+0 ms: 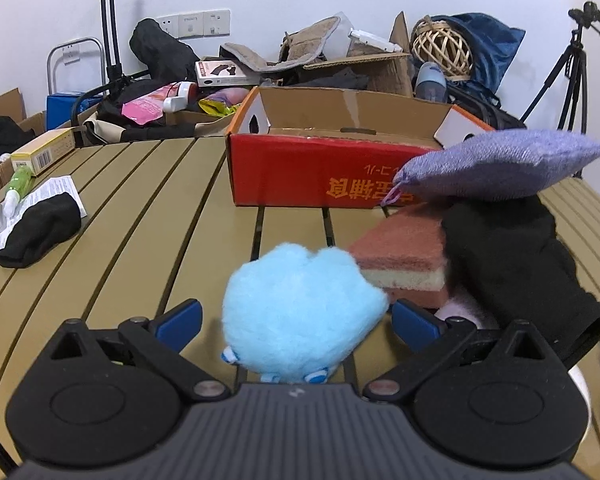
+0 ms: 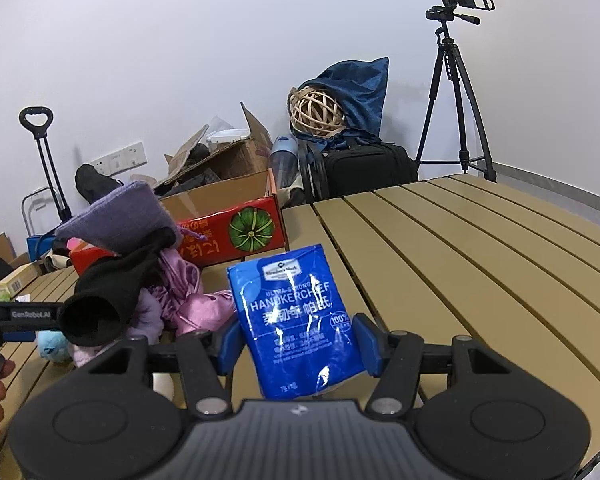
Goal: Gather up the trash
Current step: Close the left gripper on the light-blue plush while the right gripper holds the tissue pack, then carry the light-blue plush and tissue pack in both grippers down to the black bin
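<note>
A fluffy light-blue plush (image 1: 300, 312) lies on the slatted table between the fingers of my left gripper (image 1: 296, 320). Its jaws stand wide, with a gap at the left pad (image 1: 180, 324). My right gripper (image 2: 298, 344) is shut on a blue handkerchief tissue pack (image 2: 296, 312), held upright above the table. An open red cardboard box (image 1: 320, 176) (image 2: 236, 232) stands at the table's far edge. To the right of the plush a pile holds a pink-and-cream sponge (image 1: 404, 260), a black sock (image 1: 520, 264) and a purple pouch (image 1: 500, 164).
A second black sock (image 1: 40, 232), a leaflet, a green tube (image 1: 20, 184) and a yellow box (image 1: 44, 152) lie at the table's left. Pink cloth (image 2: 188, 296) sits in the pile. Boxes, bags and a tripod (image 2: 456, 100) crowd behind the table.
</note>
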`<move>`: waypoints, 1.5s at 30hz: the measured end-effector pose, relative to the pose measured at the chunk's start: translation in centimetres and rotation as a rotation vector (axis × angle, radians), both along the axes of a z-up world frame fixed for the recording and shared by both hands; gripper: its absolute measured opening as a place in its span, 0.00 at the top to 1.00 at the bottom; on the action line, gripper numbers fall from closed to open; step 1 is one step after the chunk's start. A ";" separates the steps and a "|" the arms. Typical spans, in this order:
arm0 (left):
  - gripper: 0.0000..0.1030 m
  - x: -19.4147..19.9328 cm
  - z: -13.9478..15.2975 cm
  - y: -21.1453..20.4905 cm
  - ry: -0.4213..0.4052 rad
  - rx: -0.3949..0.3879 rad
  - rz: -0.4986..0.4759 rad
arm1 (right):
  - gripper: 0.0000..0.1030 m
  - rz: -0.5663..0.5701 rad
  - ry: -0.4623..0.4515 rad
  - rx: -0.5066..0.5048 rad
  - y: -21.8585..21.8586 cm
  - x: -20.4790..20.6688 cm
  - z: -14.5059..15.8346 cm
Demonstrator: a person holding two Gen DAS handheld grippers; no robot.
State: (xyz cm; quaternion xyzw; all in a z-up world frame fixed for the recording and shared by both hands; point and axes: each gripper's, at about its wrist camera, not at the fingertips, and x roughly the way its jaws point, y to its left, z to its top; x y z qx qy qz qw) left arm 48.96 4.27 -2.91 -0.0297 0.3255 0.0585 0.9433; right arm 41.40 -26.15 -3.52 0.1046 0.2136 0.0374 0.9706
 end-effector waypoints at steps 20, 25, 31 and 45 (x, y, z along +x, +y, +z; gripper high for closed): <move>0.27 -1.1 0.0 0.4 -0.016 0.011 0.015 | 0.45 0.011 -0.001 0.007 -0.1 0.0 0.1; 0.27 -2.5 0.7 0.3 -0.034 0.032 0.023 | 0.45 0.021 -0.009 0.010 -0.1 -0.4 0.4; 0.27 -4.3 1.7 0.2 -0.050 0.039 0.027 | 0.45 0.051 -0.010 0.008 0.3 -0.9 0.7; 0.27 -11.2 4.6 -1.4 -0.095 0.077 0.003 | 0.45 0.106 -0.028 0.004 0.6 -5.0 0.9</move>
